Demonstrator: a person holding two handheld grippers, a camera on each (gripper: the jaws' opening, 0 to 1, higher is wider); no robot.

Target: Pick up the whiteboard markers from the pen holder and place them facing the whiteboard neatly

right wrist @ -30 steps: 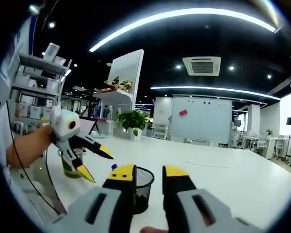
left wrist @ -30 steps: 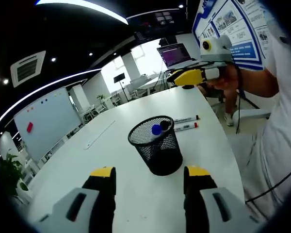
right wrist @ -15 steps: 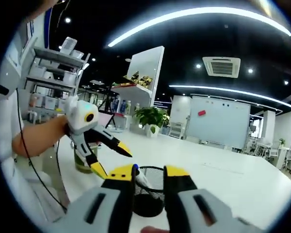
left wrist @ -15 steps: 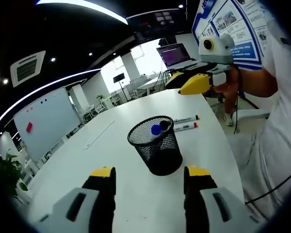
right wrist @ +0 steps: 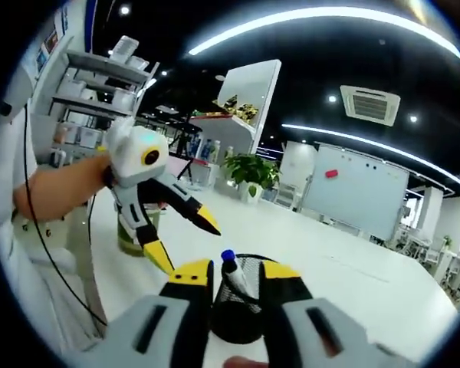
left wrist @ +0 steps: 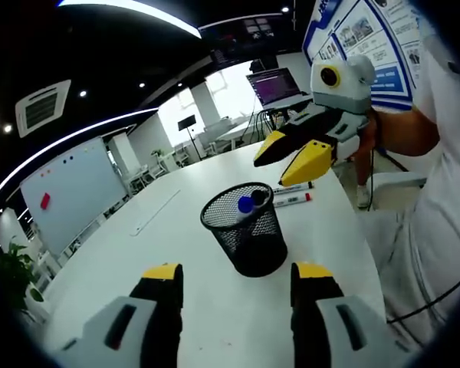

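Two markers point(left wrist: 249, 202) stand in the holder point(left wrist: 248, 234) mid-table point(left wrist: 199, 307); two more point(left wrist: 293, 195) lie just behind it. Since a second ago the right gripper point(left wrist: 291, 152) has swung down over the holder, jaws parted, likely reaching in. The left gripper point(left wrist: 234, 277) waits near the holder, jaws spread, empty.

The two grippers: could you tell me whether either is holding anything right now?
Nothing is held: the right gripper and the left gripper are both open, near the pen holder.

White surface point(left wrist: 215, 307), a few things on it.
I see a black mesh pen holder point(left wrist: 249, 239) standing upright, two markers point(left wrist: 293, 195) lying side by side just beyond, and a long ruler point(left wrist: 158, 212) well apart.
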